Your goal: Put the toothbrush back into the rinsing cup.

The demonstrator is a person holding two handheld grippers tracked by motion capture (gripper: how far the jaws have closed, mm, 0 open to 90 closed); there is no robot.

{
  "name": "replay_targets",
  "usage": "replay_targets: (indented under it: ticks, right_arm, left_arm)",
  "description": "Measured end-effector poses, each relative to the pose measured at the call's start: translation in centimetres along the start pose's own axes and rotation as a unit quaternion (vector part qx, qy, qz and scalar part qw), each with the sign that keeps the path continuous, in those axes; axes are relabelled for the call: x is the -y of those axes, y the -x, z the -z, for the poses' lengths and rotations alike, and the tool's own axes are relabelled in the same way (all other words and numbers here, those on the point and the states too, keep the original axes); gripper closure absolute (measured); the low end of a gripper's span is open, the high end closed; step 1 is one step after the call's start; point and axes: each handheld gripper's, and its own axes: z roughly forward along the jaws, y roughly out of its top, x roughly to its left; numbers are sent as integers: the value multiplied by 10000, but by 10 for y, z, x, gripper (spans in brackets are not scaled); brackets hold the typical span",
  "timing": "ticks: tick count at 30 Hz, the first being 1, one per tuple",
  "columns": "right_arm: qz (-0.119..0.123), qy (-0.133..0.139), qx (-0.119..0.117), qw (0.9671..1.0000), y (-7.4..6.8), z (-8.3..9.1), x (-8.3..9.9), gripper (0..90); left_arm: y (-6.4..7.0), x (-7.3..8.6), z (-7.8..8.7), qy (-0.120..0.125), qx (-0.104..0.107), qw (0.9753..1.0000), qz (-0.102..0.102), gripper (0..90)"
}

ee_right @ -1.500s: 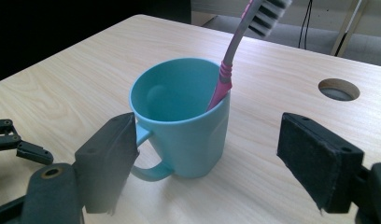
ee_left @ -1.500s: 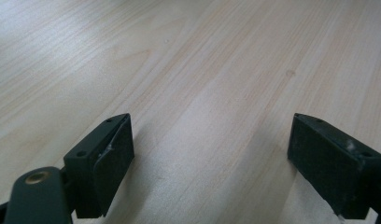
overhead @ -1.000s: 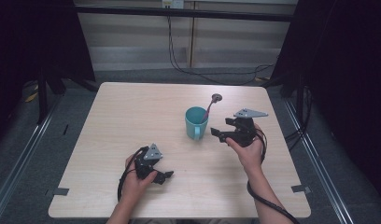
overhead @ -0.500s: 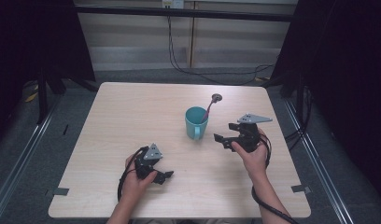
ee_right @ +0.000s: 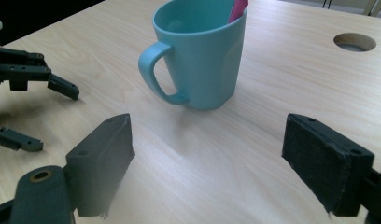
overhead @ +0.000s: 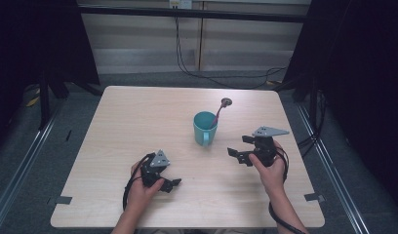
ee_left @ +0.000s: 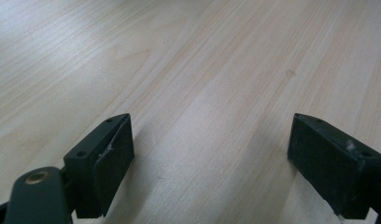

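Mug (overhead: 205,127) stands upright near the middle of the bench (overhead: 138,122), handle toward the near edge, a pink stick (leaning toward the far right corner) (overhead: 219,113) inside. Right tongs (overhead: 239,148) gape just beside it; left tongs (overhead: 173,183) gape too.

Teal mug (overhead: 205,127) upright mid-table, pink utensil (overhead: 218,115) inside.

My right gripper (ee_right: 207,163): jaws wide apart, nothing between, low over table (ee_right: 282,79). I see teal mug (ee_right: 200,53) upright just ahead, handle facing camera-left, pink item (ee_right: 238,9) inside at rim. Left gripper (ee_right: 30,79) at frame's left edge. Round hole (ee_right: 354,42) in tabletop, upper right.
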Motion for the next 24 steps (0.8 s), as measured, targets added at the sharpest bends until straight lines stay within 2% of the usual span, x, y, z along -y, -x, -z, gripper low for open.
replay_targets:
  ticks: [12,20,24]
  right_arm:
    - [107,-267,-2,9996,-1,5,25,156]
    - [173,-304,-27,9994,-4,7,38,156]
    - [213,-419,-16,9989,-6,7,47,156]
  left_arm:
    - [0,0,0,1,0,10000,2,143]
    - [0,0,0,6,2,10000,3,143]
    - [0,0,0,8,4,10000,4,143]
